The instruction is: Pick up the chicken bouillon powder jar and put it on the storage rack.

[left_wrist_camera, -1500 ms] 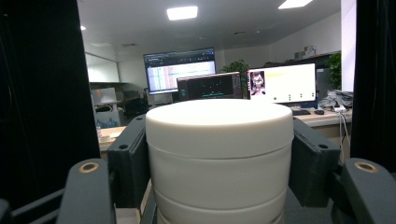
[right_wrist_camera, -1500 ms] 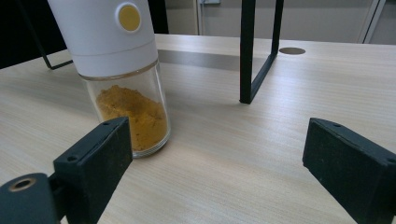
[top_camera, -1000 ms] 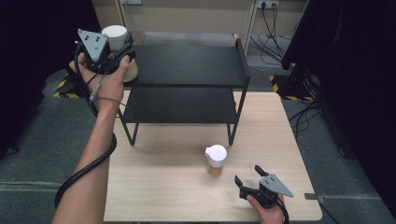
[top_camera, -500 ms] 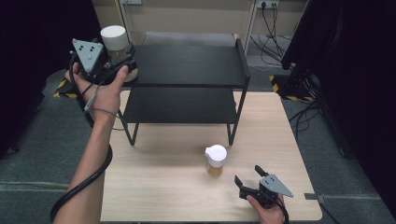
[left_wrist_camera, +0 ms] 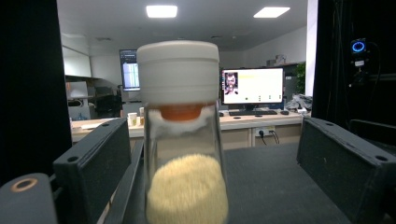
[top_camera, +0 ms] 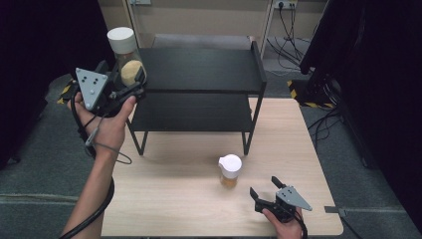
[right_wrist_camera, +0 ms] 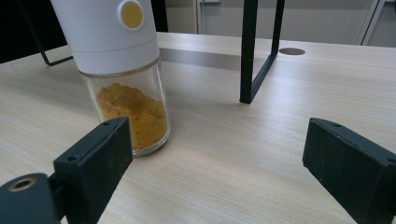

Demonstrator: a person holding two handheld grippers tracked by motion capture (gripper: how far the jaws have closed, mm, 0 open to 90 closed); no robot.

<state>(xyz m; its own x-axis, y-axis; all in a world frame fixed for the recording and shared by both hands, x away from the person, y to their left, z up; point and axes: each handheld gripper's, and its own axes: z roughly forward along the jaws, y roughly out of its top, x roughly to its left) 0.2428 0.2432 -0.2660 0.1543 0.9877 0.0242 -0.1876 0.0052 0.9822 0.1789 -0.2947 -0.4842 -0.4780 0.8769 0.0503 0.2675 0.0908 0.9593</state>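
A glass jar (top_camera: 125, 57) with a white lid and pale powder stands at the left end of the black rack's top shelf (top_camera: 199, 69). My left gripper (top_camera: 130, 82) is held just in front of it and is open. In the left gripper view the jar (left_wrist_camera: 182, 140) stands between the wide-apart jaws of that gripper (left_wrist_camera: 215, 125), touching neither. A second jar (top_camera: 230, 169), white-capped with orange powder, stands on the table. My right gripper (top_camera: 263, 186) rests open just in front of it, and its own view shows the orange-powder jar (right_wrist_camera: 126, 70) left of the gripper (right_wrist_camera: 219, 123).
The black two-tier rack has a lower shelf (top_camera: 191, 112) and thin legs (right_wrist_camera: 247, 51) on the wooden table (top_camera: 174, 199). Cables (top_camera: 293, 20) and dark equipment lie on the floor behind and to the right.
My left gripper has let go of the pale-powder jar and drawn back towards the person and down. The jar stays on the top shelf. The right gripper has not moved.
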